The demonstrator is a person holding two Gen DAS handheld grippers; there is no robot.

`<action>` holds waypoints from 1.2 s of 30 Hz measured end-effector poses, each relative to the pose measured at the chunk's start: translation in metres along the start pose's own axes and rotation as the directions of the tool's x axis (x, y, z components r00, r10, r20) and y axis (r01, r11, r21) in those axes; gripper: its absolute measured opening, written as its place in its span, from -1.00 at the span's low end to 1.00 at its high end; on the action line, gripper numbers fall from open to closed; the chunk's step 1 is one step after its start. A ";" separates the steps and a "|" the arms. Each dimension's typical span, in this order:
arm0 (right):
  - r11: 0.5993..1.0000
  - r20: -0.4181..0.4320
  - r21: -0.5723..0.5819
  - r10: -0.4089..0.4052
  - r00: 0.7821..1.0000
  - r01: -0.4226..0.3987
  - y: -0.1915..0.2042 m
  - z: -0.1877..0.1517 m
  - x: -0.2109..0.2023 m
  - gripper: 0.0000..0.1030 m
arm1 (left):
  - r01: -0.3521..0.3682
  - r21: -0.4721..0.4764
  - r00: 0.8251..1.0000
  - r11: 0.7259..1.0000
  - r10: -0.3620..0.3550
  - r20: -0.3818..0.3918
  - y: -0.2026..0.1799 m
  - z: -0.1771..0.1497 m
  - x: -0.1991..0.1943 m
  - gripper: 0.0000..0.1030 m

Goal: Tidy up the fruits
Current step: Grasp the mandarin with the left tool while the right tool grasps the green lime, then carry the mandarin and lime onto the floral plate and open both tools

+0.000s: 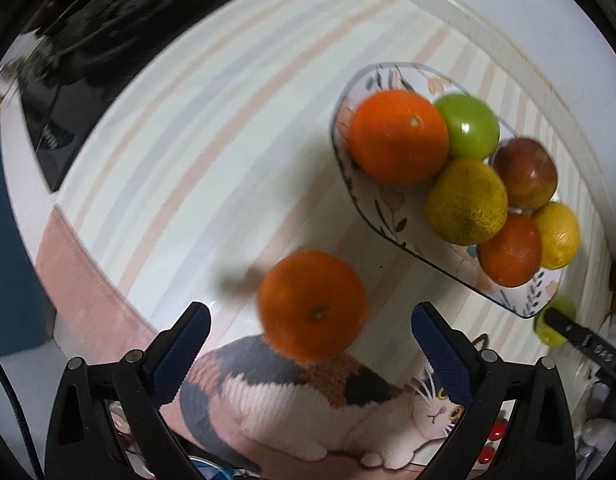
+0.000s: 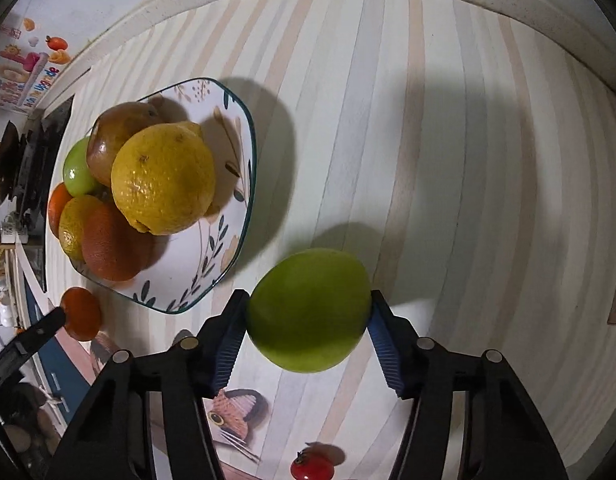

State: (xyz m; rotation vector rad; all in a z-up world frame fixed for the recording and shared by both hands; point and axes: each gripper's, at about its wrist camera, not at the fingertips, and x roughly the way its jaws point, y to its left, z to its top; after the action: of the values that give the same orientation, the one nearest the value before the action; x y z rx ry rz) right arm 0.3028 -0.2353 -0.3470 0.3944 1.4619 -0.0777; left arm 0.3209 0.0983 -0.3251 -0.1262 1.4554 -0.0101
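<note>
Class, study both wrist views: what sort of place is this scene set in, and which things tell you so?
Probably a home kitchen counter. A floral plate piled with fruit sits on a striped mat with a cat print, a black glass stovetop lies beside it, and a white wall rises behind a pale speckled edge.

Striped tabletop (image 2: 428, 120), cat-print mat (image 1: 308, 400), black stovetop (image 1: 108, 40), colourful wall stickers (image 2: 24, 68)
</note>
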 end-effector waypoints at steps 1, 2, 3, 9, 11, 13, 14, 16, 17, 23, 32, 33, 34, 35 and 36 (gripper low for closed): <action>1.000 -0.002 -0.002 0.000 1.000 0.000 0.001 0.000 0.001 0.20 | -0.004 0.014 1.000 1.000 0.004 -0.007 -0.003 0.001 0.006 0.92; 1.000 -0.003 -0.004 0.000 1.000 0.000 0.001 0.000 0.001 0.20 | -0.004 0.019 1.000 1.000 0.004 -0.011 -0.005 0.002 0.010 0.69; 1.000 -0.005 -0.008 -0.001 1.000 0.001 0.002 -0.001 0.001 0.19 | -0.004 0.022 1.000 1.000 0.004 -0.019 -0.005 0.003 0.015 0.37; 0.998 -0.041 -0.050 0.030 0.999 -0.032 0.007 -0.019 -0.004 0.19 | -0.022 0.025 1.000 0.999 0.022 0.012 -0.003 -0.001 0.013 0.19; 0.996 -0.060 -0.075 0.048 0.997 -0.052 0.016 -0.028 -0.003 0.19 | -0.008 0.030 1.000 1.000 0.007 0.013 -0.007 -0.009 0.008 0.19; 0.992 -0.087 -0.102 0.067 0.994 -0.075 0.026 -0.038 0.000 0.19 | 0.022 0.048 1.000 0.999 -0.022 0.003 -0.016 -0.024 0.004 0.19; 0.991 -0.094 -0.110 0.069 0.993 -0.080 0.030 -0.042 0.002 0.19 | 0.035 0.053 0.999 0.998 -0.034 -0.002 -0.020 -0.031 0.003 0.19; 0.989 -0.105 -0.127 0.067 0.992 -0.080 0.036 -0.049 0.007 0.19 | 0.057 0.071 0.998 0.996 -0.056 -0.021 -0.032 -0.045 0.004 0.19; 0.989 -0.104 -0.127 0.067 0.992 -0.080 0.037 -0.051 0.009 0.19 | 0.063 0.074 0.998 0.995 -0.061 -0.027 -0.037 -0.050 0.005 0.19; 0.989 -0.122 -0.118 0.071 0.990 -0.085 0.040 -0.052 0.015 0.20 | 0.042 0.107 0.999 0.993 -0.040 -0.022 -0.051 -0.065 0.010 0.19; 0.986 -0.053 -0.143 0.081 0.995 -0.088 0.052 -0.052 -0.003 0.19 | 0.099 0.093 0.995 0.991 -0.099 -0.001 -0.056 -0.036 -0.018 0.18; 0.986 -0.033 -0.135 0.094 0.995 -0.098 0.053 -0.049 -0.009 0.19 | 0.108 0.092 0.994 0.990 -0.109 0.011 -0.055 -0.032 -0.027 0.18; 0.986 -0.013 -0.130 0.107 0.994 -0.107 0.054 -0.046 -0.016 0.19 | 0.117 0.093 0.992 0.989 -0.120 0.028 -0.056 -0.024 -0.039 0.18; 0.985 0.008 -0.125 0.118 0.993 -0.116 0.057 -0.040 -0.022 0.19 | 0.127 0.096 0.990 0.987 -0.132 0.049 -0.056 -0.015 -0.052 0.18; 0.985 0.021 -0.122 0.126 0.992 -0.122 0.060 -0.036 -0.025 0.19 | 0.133 0.101 0.988 0.986 -0.140 0.071 -0.057 -0.007 -0.063 0.18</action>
State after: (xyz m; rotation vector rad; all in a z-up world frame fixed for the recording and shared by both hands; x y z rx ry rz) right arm 0.2831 -0.1730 -0.3117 0.3834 1.4031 0.1038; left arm 0.3109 0.0460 -0.2581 -0.1460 1.3632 -0.1849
